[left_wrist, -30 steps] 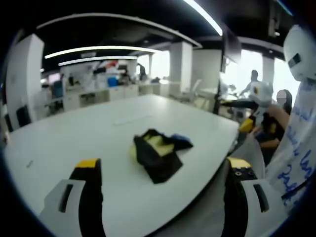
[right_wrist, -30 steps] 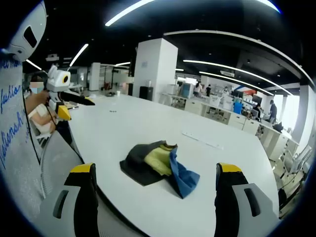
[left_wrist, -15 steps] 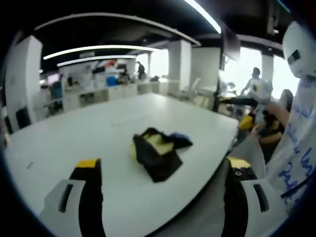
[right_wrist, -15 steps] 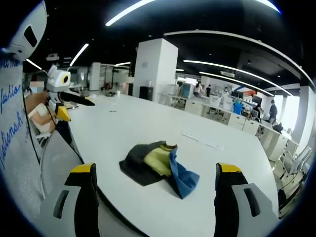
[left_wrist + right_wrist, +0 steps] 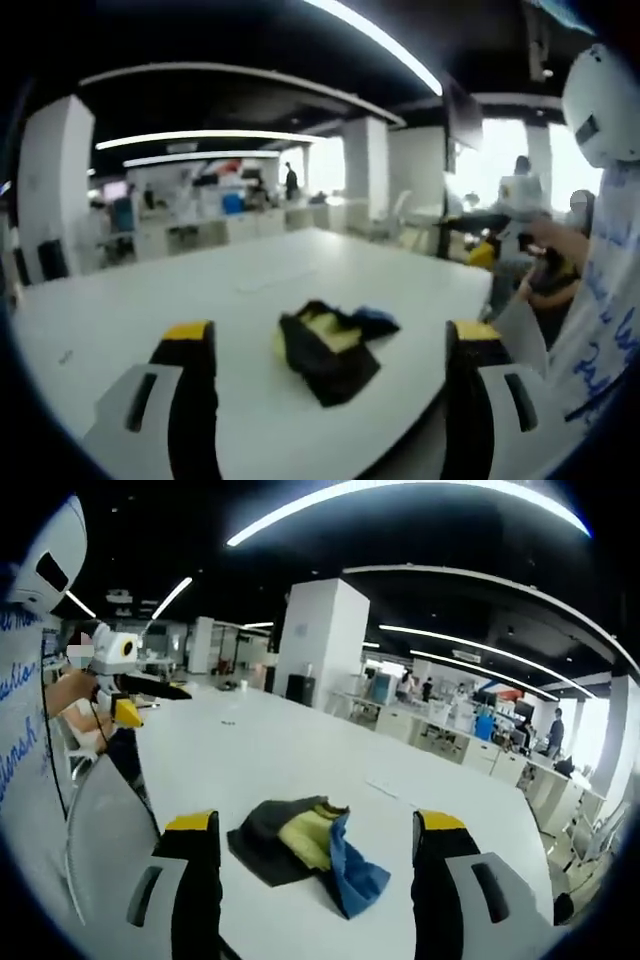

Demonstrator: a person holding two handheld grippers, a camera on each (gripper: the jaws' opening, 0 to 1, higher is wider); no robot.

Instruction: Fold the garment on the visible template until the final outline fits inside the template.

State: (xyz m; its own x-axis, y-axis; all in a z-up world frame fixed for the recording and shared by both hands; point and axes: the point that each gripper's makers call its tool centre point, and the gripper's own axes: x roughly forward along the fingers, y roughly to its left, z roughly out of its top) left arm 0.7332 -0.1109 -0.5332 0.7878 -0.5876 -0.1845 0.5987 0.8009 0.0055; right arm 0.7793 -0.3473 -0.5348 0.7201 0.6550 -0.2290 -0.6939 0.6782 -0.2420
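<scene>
A crumpled garment [image 5: 331, 349], black with yellow and blue parts, lies bunched on the white table [image 5: 150, 300] near its front edge. In the right gripper view the same garment [image 5: 303, 844] sits between and beyond the jaws. My left gripper [image 5: 330, 345] is open, held short of the garment with nothing between its yellow-tipped fingers [image 5: 189, 332]. My right gripper [image 5: 315, 835] is open too, also short of the garment. A faint outline marking [image 5: 392, 790] lies on the table beyond the garment; I cannot tell whether it is the template.
A person in a white printed top [image 5: 600, 330] stands at the right of the left gripper view. Another person [image 5: 85, 695] holding grippers sits at the table's far side. Office desks, chairs and a white pillar [image 5: 318, 640] stand behind.
Both views have tilted upward a little, so the garment sits lower in each picture. The jaws of both grippers appear slightly closer together. The garment itself has not moved.
</scene>
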